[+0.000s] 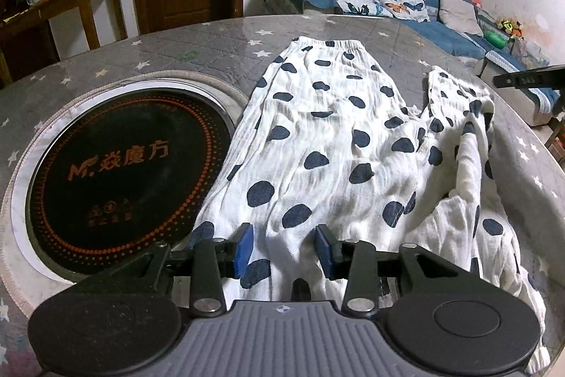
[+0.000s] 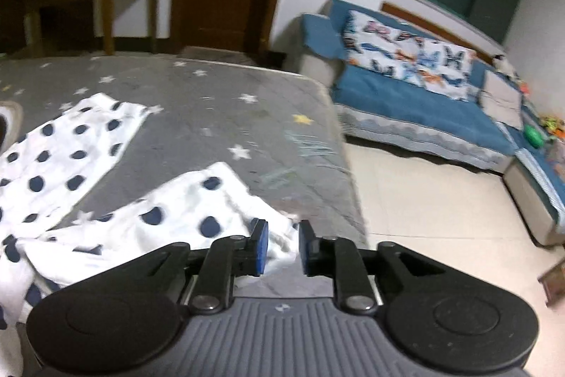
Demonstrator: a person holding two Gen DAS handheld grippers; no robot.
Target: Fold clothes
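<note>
- My left claw (image 1: 283, 248) is spread wide over the spotted trousers (image 1: 328, 143), holding nothing.
- They lie lengthwise on the tabletop (image 1: 197, 37), waistband pointing away from me.
- My right claw (image 2: 283, 248) gapes at a leg's edge.

My right view is motion-blurred; the spotted trousers (image 2: 70, 161) run off its left edge — my body hides their near hem.

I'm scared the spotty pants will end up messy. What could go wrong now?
The pants are bunched on the right leg, so a fold might trap wrinkles. One edge lies near the table edge by the right gripper and could slide off. The left gripper might drag cloth onto the cooktop.
</note>
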